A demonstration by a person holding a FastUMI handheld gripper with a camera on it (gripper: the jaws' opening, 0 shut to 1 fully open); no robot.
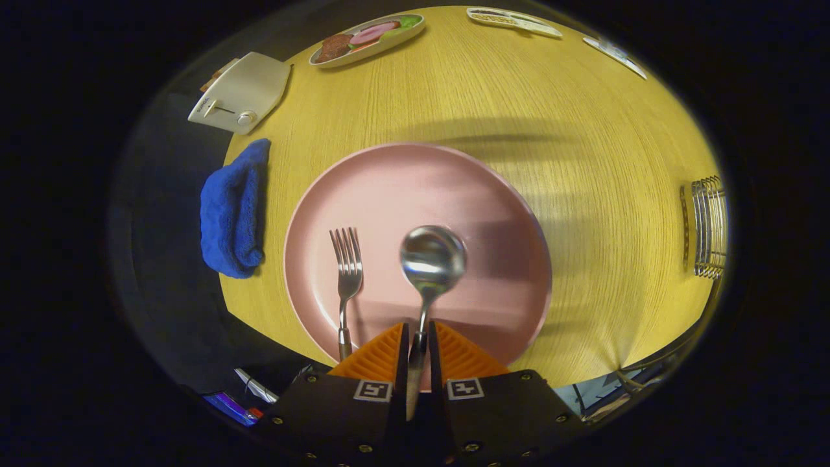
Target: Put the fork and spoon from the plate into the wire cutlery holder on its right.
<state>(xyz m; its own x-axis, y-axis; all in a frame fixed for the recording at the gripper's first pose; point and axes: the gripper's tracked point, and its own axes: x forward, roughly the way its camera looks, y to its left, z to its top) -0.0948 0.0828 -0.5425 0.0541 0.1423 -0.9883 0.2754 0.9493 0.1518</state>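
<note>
Now your tool [418, 344] is clamped narrow on the handle of the shiny steel spoon [432, 259] above the round pink plate [506, 214], so expect the stiff, slick metal to swivel, and keep that grip firm.

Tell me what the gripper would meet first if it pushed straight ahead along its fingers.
The gripper, shut on the shiny metal spoon by its handle, points across the round pink plate. Beyond lies bare yellow wooden table; height is unclear, so the way looks free.
</note>
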